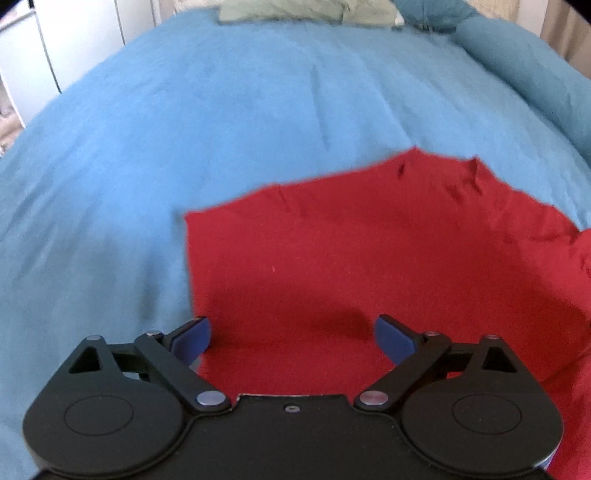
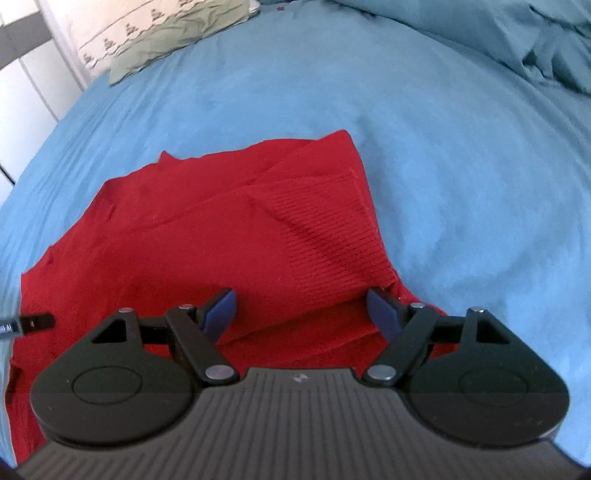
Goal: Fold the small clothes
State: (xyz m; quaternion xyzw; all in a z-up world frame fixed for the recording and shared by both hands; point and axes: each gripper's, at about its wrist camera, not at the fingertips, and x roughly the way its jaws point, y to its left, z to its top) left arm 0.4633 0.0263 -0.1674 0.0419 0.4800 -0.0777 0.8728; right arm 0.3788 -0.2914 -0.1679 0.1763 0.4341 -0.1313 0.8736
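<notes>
A red knit garment [image 1: 369, 251] lies spread on a blue bedsheet [image 1: 184, 129]. In the right wrist view the red garment [image 2: 221, 229] has a layer folded over with a ribbed hem [image 2: 332, 218] on top. My left gripper [image 1: 292, 338] is open and empty, hovering just above the garment's near left part. My right gripper [image 2: 301, 308] is open and empty, just above the garment's near right edge, below the ribbed hem. A small part of the other tool [image 2: 26, 322] shows at the left edge of the right wrist view.
A green pillow [image 1: 306, 11] lies at the bed's far end, also in the right wrist view [image 2: 166, 40]. A rumpled teal duvet [image 2: 517, 37] lies at the far right. A white wardrobe [image 1: 74, 37] stands left of the bed.
</notes>
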